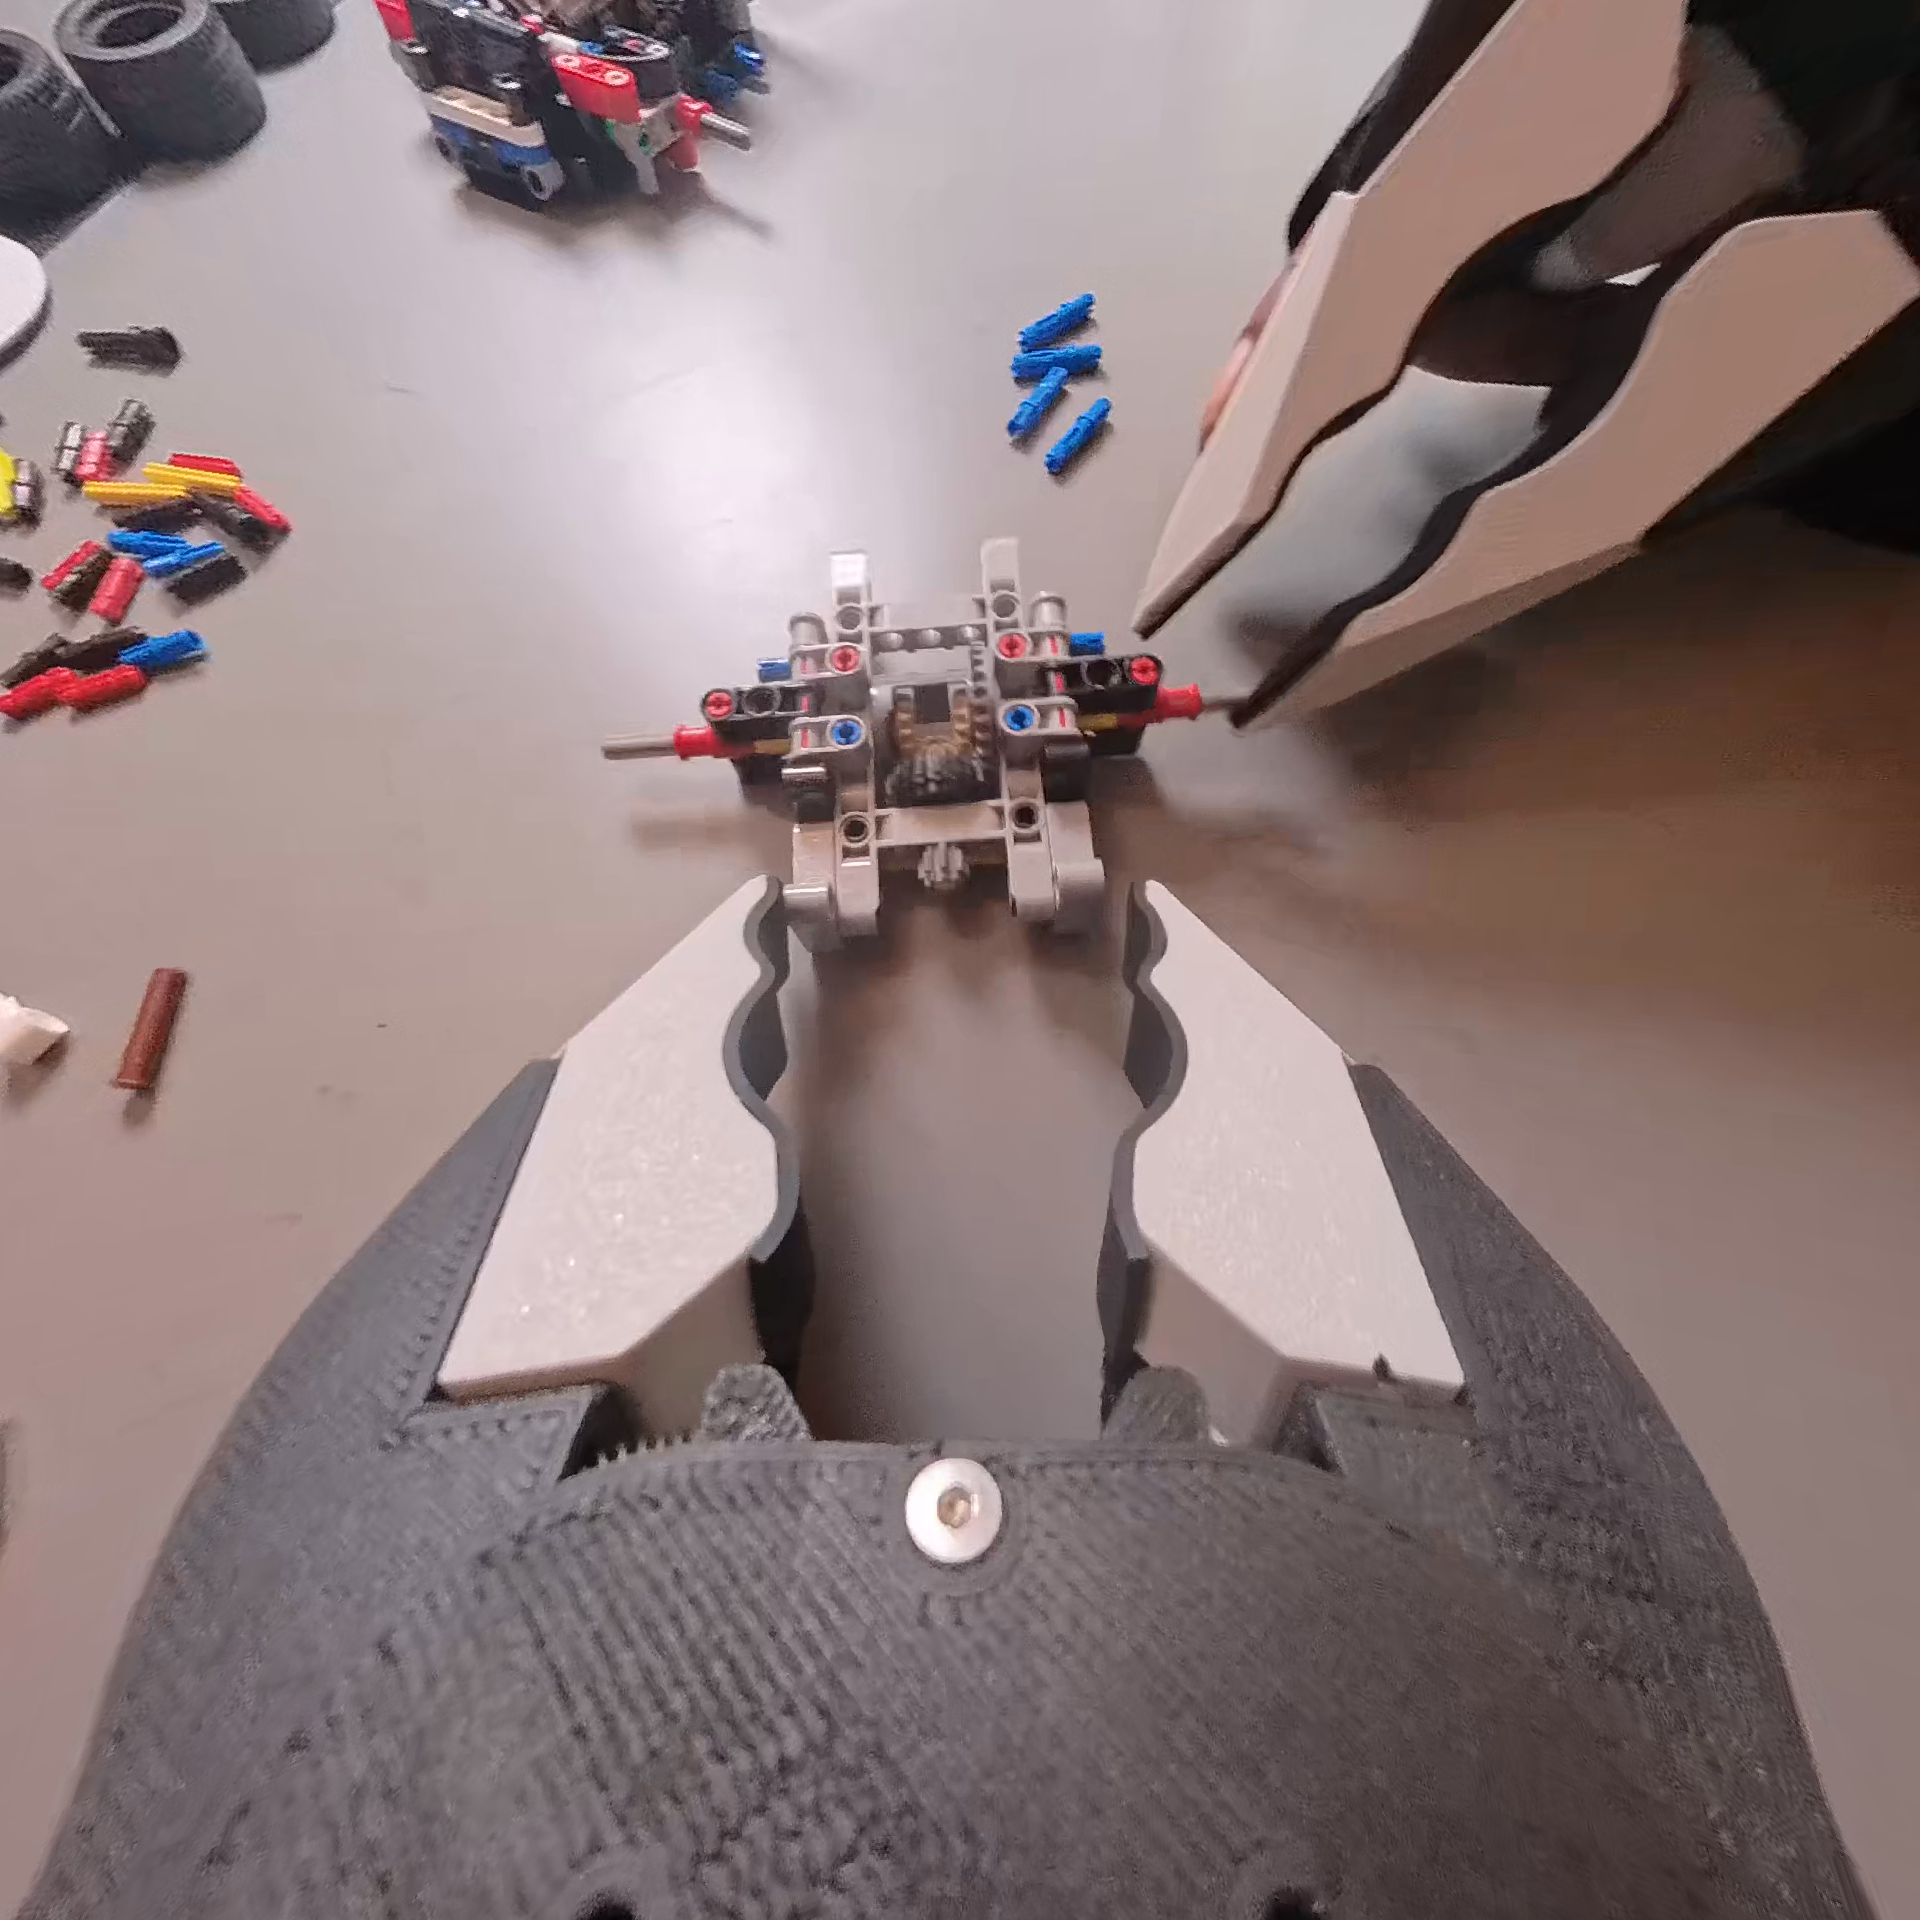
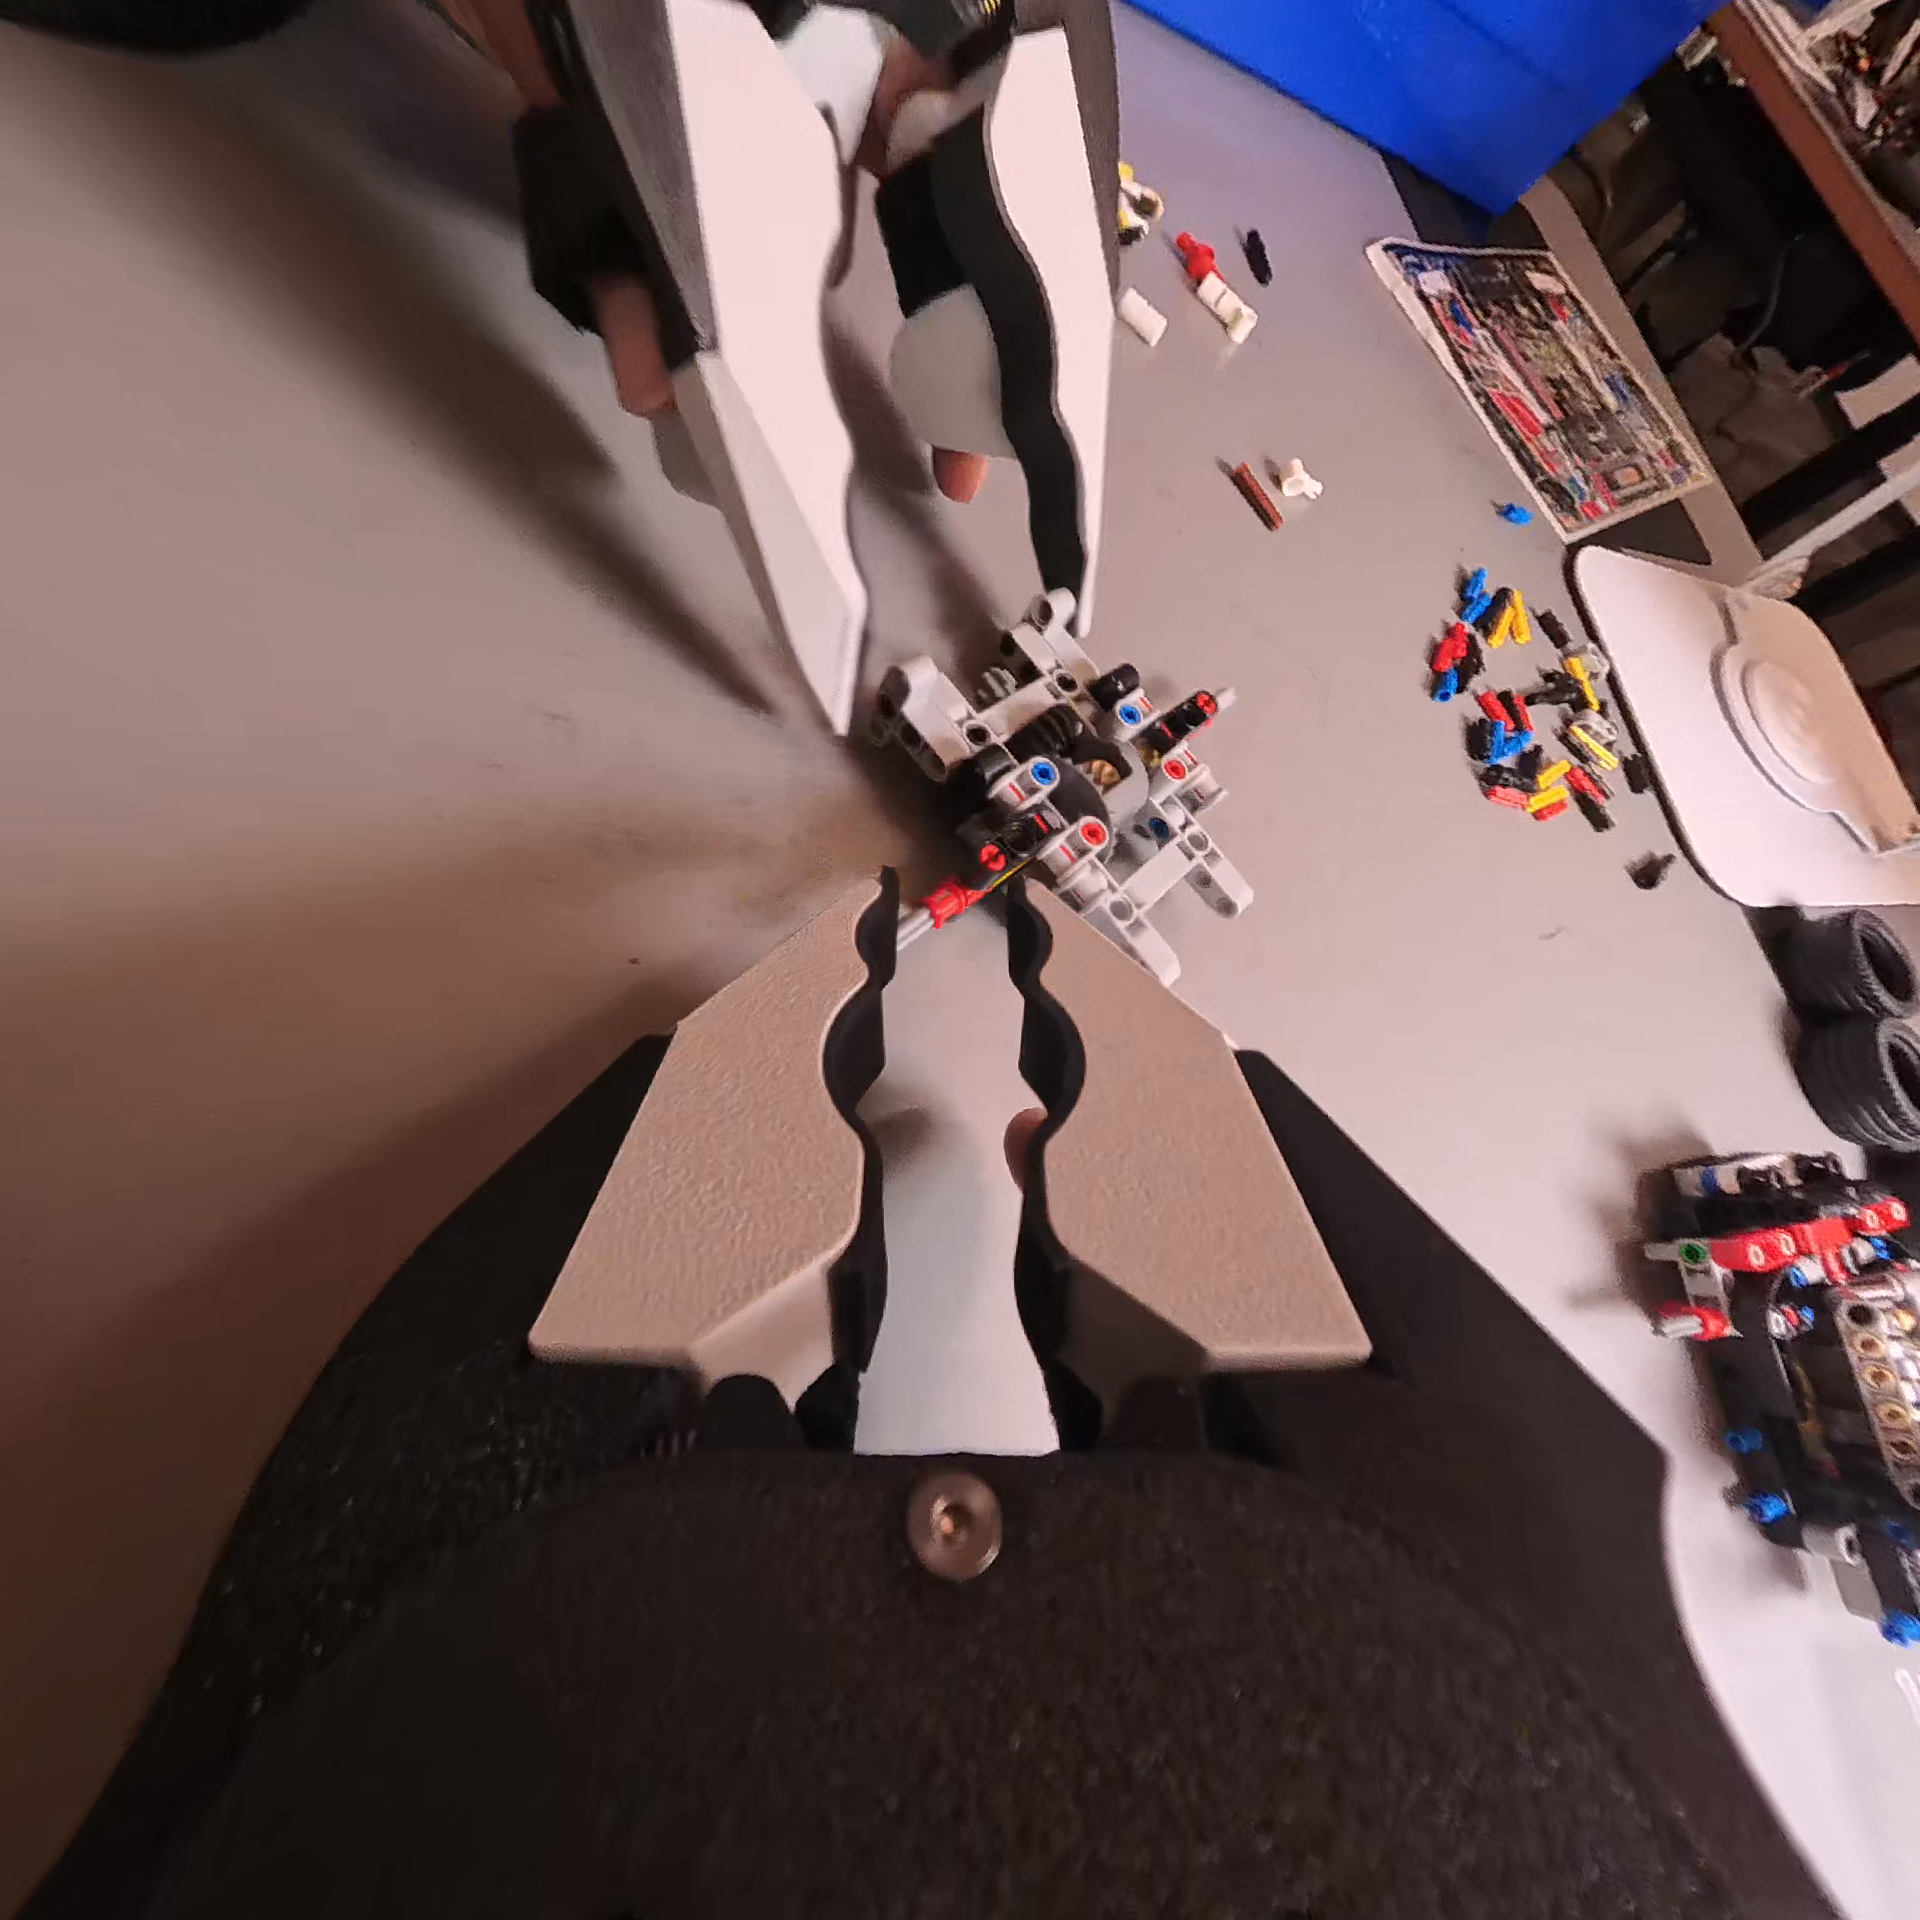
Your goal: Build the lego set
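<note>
The left gripper (image 1: pixel 951 904) stands spread, unclamped, around the near legs of the grey axle block (image 1: pixel 940 727) at 12 o'clock, while the right gripper (image 2: pixel 948 904), jaws parted, seemingly brackets without pinching its red-tipped axle (image 2: pixel 940 906); loose pins (image 1: pixel 135 561) lie at 9 o'clock.

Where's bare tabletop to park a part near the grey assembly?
Free: table between the grey assembly and the loose pin pile; also behind the assembly, short of the blue pins. Crowded: its right axle, by the right gripper.
</note>
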`<action>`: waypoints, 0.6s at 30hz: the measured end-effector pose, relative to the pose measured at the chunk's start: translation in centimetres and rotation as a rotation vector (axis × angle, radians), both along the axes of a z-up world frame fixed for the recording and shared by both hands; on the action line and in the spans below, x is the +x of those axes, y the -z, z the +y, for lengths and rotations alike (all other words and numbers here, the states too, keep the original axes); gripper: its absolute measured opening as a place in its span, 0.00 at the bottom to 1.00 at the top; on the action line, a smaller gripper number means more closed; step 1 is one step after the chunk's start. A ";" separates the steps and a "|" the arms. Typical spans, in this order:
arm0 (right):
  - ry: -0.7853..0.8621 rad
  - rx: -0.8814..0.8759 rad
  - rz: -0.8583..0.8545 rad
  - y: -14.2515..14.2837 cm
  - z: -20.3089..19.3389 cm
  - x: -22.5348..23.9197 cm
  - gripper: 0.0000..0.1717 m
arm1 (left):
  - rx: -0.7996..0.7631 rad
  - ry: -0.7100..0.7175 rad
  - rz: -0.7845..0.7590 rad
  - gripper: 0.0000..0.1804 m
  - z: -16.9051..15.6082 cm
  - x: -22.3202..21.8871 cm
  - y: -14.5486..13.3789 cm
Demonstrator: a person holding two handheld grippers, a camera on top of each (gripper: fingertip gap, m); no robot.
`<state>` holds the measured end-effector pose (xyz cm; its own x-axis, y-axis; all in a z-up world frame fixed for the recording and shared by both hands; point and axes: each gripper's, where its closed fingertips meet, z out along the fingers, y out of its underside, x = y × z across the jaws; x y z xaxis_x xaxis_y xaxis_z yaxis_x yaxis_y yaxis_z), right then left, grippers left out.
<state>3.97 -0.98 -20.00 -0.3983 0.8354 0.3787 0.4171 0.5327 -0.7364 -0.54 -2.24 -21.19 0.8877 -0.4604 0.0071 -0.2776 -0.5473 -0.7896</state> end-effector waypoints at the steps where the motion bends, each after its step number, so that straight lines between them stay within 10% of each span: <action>1: 0.005 -0.001 -0.005 0.1 0.2 0.1 0.11 | -0.003 0.010 -0.005 0.37 -0.2 0.2 0.0; 18: 0.220 -0.038 0.012 -1.1 7.4 1.9 0.07 | 0.070 0.036 0.090 0.23 -0.1 -0.5 -0.2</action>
